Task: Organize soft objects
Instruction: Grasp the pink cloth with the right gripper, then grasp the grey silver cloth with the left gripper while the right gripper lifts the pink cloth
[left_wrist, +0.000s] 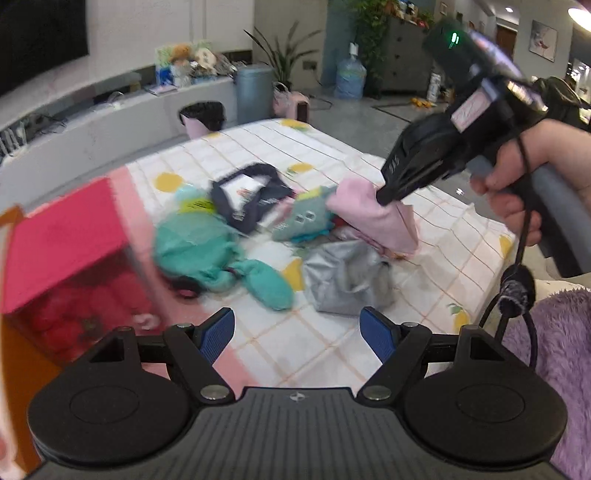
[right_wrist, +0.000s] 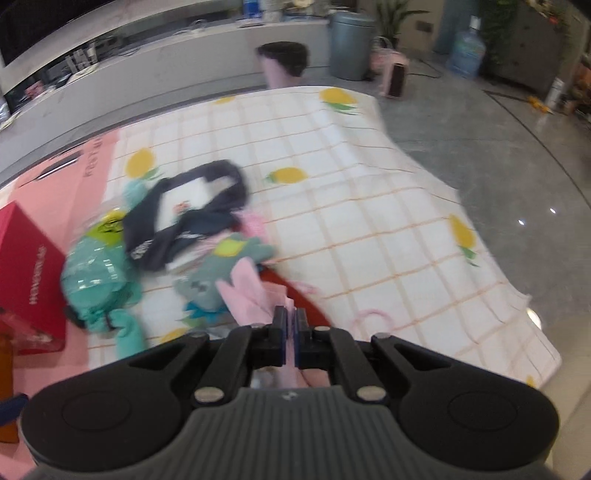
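Black left gripper (left_wrist: 297, 334) with blue-padded fingers (left_wrist: 218, 334), silver screws, ribbed grey body; fluffy purple sleeve (left_wrist: 554, 350).

A grey bin (right_wrist: 351, 44) stands on the floor beyond the bed, with a blue water jug (right_wrist: 467, 53) further right. A leafy potted plant (left_wrist: 282, 55) rises behind the bin, near a dark cabinet (left_wrist: 402, 55).

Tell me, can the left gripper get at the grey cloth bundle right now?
Probably yes. The left gripper is open and empty, and the grey cloth bundle lies just ahead with only bare sheet between; the right gripper holds the pink cloth farther back.
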